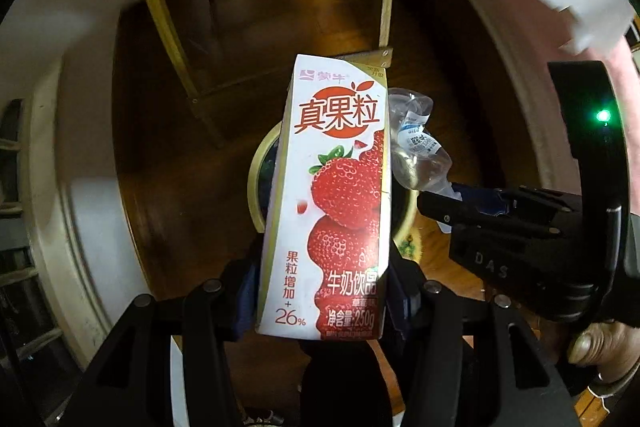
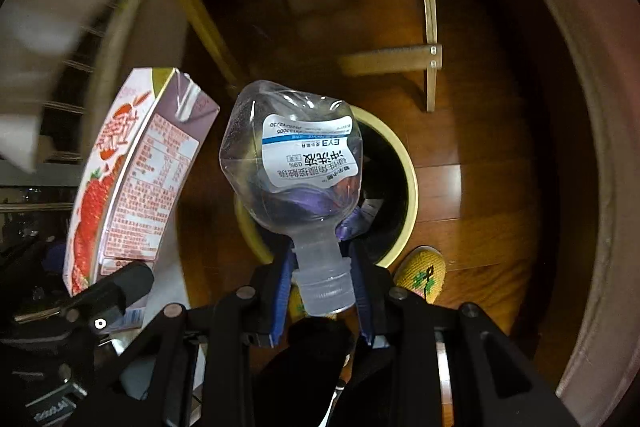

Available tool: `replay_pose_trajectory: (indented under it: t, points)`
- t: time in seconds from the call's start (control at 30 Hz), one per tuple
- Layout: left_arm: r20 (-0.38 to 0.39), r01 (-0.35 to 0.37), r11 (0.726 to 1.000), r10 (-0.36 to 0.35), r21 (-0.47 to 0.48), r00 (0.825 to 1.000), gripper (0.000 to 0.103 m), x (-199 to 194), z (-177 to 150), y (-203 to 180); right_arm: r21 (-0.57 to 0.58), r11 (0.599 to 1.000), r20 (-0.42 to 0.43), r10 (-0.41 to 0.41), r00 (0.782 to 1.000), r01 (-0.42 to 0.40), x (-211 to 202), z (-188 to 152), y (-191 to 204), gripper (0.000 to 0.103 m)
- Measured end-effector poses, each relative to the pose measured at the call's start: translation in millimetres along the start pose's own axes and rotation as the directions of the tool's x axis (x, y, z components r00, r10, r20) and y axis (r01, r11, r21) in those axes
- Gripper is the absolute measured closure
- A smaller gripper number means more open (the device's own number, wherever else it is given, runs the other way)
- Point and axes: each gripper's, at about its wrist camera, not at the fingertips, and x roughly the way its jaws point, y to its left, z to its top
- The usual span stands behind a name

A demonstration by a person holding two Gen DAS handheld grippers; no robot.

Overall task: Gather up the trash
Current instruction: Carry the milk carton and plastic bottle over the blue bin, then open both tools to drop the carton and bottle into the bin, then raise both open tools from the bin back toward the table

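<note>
Milk carton (image 1: 328,199): a white strawberry drink carton printed with red berries, held upright above the floor and seen in front of the bin's mouth in the left wrist view; its side panel with small print is seen at the left of the right wrist view (image 2: 128,179).
Left gripper (image 1: 324,303): closed on the lower end of the milk carton, one blue-padded finger pressed to each side.
Plastic bottle (image 2: 292,163): a crumpled clear bottle with a white and blue label, held cap-end toward the camera, body out over the bin; in the left wrist view it is seen just right of the carton (image 1: 416,143).
Right gripper (image 2: 324,287): closed on the bottle's neck and cap, between the blue pads; its black body enters from the right in the left wrist view (image 1: 440,205).
Bin (image 2: 408,171): a round, dark-lined bin with a pale yellow rim, standing on the floor below both held items.
Floor (image 2: 480,147): dark brown wooden boards.
Chair frame (image 2: 430,27): pale wooden legs and rail, standing beyond the bin.
Slipper (image 2: 422,273): yellow knitted toe, just beside the bin's rim.
</note>
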Motion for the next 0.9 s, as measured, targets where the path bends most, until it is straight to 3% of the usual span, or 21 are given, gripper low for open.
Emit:
replay_pose_trajectory:
  t: [0.17,0.23,0.33,0.47,0.63,0.9]
  points:
    - [-0.021,-0.032,0.999,0.033,0.023,0.999,0.05,43.7,4.2,-4.8,0.043,0.999,-0.016,-0.001,1.0,0.001,39.6,10.0,-14.7,0.074]
    - [-0.032,-0.042,0.999,0.043,0.028,0.999,0.036,53.2,7.7,-4.5,0.063,0.998,-0.014,0.001,1.0,0.0,48.0,14.0,-18.2,0.072]
    - [-0.017,-0.061,0.998,0.061,0.012,0.998,0.02,58.1,8.5,-3.1,0.074,0.997,0.003,0.003,1.0,-0.003,50.9,15.5,-20.7,0.06]
    - [0.006,-0.081,0.997,0.081,-0.011,0.997,0.016,58.5,4.5,0.5,0.078,0.997,0.02,0.014,1.0,-0.015,45.8,16.7,-17.2,0.059]
    - [0.042,-0.089,0.996,0.09,-0.026,0.995,0.015,34.4,7.1,10.2,0.058,0.998,0.056,0.02,0.998,-0.023,20.5,13.1,-10.0,0.059]
    - [0.135,-0.077,0.995,0.085,-0.058,0.987,0.014,-41.6,5.7,11.1,0.071,0.996,0.12,0.046,0.992,-0.055,-47.3,3.0,3.7,0.059]
